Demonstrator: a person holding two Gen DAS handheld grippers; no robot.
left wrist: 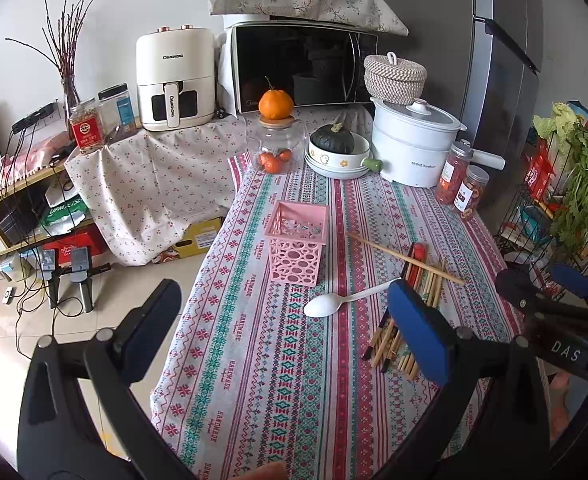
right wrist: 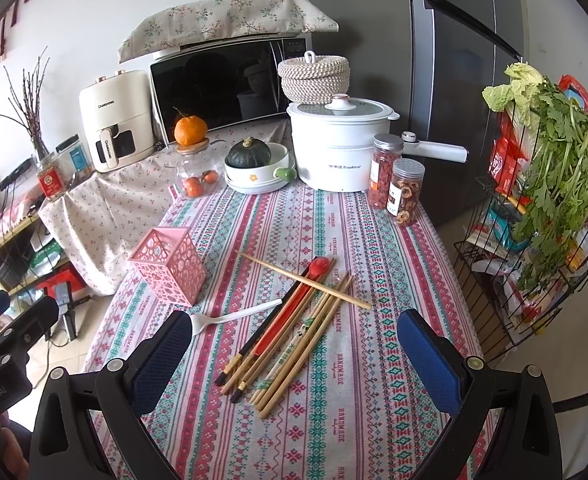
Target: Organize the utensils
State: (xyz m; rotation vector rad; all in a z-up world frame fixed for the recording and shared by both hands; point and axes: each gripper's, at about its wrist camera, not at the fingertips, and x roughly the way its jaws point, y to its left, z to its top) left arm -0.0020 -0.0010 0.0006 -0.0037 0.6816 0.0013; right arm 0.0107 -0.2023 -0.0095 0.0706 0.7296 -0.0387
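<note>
Patterned tablecloth (right wrist: pixel 334 216) is being viewed from both wrists. Pink holder (right wrist: pixel 170 266) is sitting left, apparently empty; white spoon (right wrist: pixel 234 316) centre, chopsticks (right wrist: pixel 294 332) and red spoon (right wrist: pixel 294 304) right. Left gripper (left wrist: pixel 286 320) and right gripper (right wrist: pixel 294 344) are being held wide, empty. One utensil should be pinched mid-shaft. Handle ends are being shown clearly only in the right view.

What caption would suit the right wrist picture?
Open right gripper poised above loose chopsticks, a red spoon and white spoon, pink basket waiting empty.
</note>
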